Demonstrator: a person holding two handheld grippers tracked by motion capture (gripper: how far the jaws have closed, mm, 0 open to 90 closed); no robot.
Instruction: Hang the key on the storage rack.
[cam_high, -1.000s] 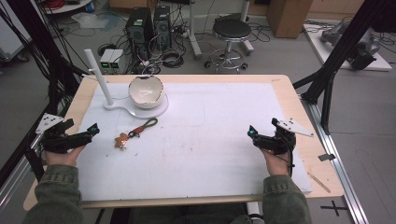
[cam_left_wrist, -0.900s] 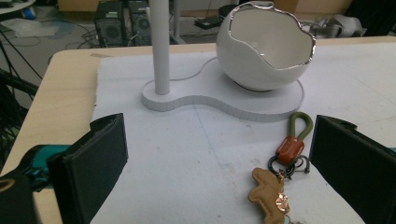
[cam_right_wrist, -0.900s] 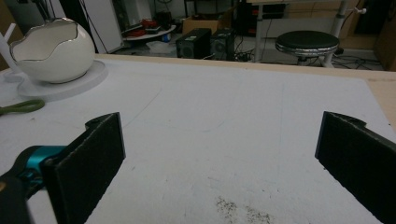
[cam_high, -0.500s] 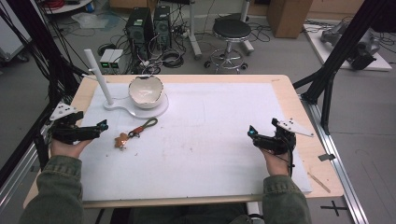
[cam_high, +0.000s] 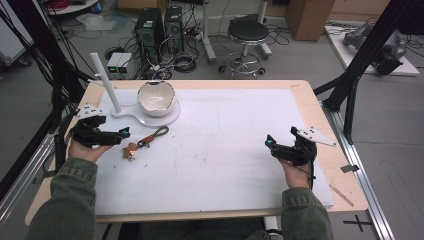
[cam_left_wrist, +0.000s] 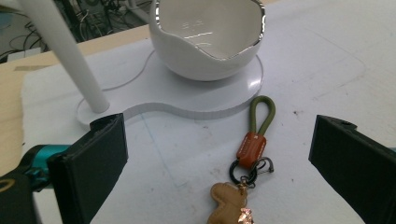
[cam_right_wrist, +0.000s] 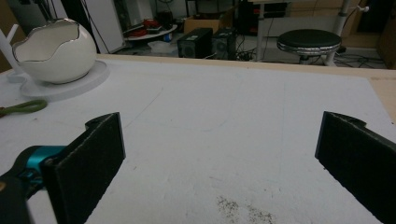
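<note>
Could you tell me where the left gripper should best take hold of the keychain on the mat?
Probably at the orange clasp, from above: the keychain lies flat, and the clasp is its stiffest, thickest part. The open left gripper already straddles it.

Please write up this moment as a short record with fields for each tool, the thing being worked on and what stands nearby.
left tool: open, beside the keychain, not touching it
right tool: open, over bare mat, holding nothing
keychain: flat on the mat, green loop toward the bowl, tan charm nearest the left tool
bowl: white, empty, on a round white stand
post: white, upright, left of the bowl
</note>
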